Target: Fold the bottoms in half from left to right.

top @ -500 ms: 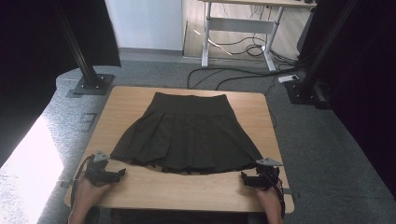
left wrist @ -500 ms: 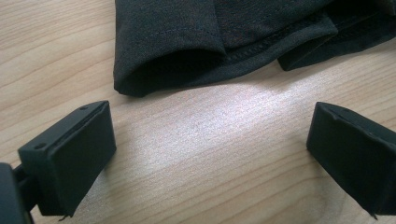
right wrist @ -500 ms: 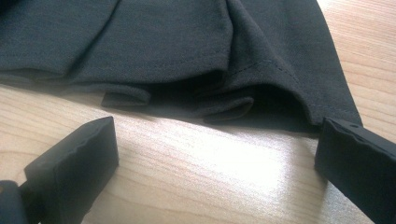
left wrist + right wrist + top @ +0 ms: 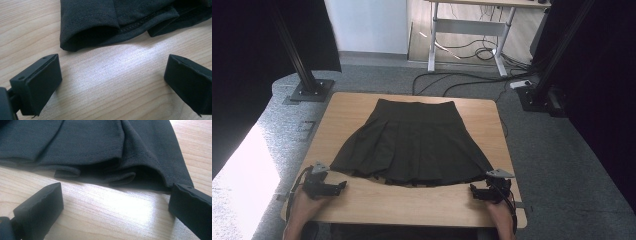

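Skirt (image 4: 412, 145) flat on the table (image 4: 412, 205), hem toward us; our left gripper (image 4: 343, 185) and right gripper (image 4: 472, 190) rest wide open, empty, near its hem corners. Risk: pinching only one fabric layer, leaving the hem bunched

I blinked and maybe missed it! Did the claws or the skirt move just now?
Nothing visibly changed. The left claw and right claw sit open near the hem corners of the black pleated skirt, which lies flat on the wooden table.
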`<control>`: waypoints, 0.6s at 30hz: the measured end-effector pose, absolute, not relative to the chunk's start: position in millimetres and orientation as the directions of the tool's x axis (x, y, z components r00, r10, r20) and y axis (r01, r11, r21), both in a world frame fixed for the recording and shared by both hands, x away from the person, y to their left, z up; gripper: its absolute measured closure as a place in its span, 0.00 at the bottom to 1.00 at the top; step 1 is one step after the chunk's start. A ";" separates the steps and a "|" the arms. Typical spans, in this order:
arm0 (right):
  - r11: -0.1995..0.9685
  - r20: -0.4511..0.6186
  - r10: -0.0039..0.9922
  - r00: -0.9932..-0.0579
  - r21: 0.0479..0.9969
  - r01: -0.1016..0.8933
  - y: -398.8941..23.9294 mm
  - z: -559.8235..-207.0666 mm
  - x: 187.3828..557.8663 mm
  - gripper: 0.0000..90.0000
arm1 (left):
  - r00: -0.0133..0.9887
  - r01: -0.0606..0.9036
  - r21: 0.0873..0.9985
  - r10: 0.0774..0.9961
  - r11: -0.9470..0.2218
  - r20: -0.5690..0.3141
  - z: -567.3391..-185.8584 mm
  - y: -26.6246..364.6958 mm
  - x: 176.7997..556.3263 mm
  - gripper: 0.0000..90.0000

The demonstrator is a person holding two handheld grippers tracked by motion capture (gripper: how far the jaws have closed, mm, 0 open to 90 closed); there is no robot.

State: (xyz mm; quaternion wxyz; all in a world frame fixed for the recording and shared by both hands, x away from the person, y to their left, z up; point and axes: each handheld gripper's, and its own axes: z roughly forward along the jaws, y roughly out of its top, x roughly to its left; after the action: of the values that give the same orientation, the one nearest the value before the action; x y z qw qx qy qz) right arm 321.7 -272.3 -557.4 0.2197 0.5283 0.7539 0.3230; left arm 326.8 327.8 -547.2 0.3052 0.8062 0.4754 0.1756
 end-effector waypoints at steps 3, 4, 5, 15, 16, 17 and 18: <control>0.231 0.013 0.939 -0.345 0.720 0.655 -272.4 -557.4 321.7 0.00 | 0.493 0.657 0.659 0.870 -0.366 -0.008 -547.2 328.3 326.7 0.00; 0.231 0.013 0.939 -0.345 0.720 0.655 -272.4 -557.4 321.7 0.00 | 0.493 0.657 0.659 0.870 -0.366 -0.008 -547.2 328.3 326.7 0.00; 0.231 0.015 0.938 -0.347 0.720 0.654 -272.9 -557.3 321.7 0.00 | 0.497 0.655 0.660 0.868 -0.369 -0.008 -547.2 328.8 326.7 0.00; 0.212 0.034 0.939 -0.343 0.727 0.653 -275.9 -548.9 318.7 0.00 | 0.497 0.641 0.675 0.868 -0.367 0.000 -537.3 334.0 327.5 0.00; 0.217 0.027 0.938 -0.345 0.730 0.648 -275.7 -546.8 318.1 0.00 | 0.497 0.637 0.683 0.867 -0.358 -0.009 -534.4 335.5 328.0 0.00; 0.226 0.016 0.937 -0.349 0.734 0.640 -275.5 -542.8 317.4 0.00 | 0.497 0.634 0.689 0.868 -0.350 -0.016 -531.6 337.1 328.7 0.00; 0.226 0.016 0.937 -0.349 0.734 0.640 -275.5 -542.8 317.4 0.00 | 0.498 0.633 0.693 0.867 -0.345 -0.023 -529.0 338.5 329.6 0.00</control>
State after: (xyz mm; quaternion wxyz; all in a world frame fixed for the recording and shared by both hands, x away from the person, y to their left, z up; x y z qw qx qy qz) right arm 317.4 -275.5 -542.8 0.2226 0.5251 0.7508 0.3333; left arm 329.6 338.5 -529.0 0.3285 0.8006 0.4685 0.1780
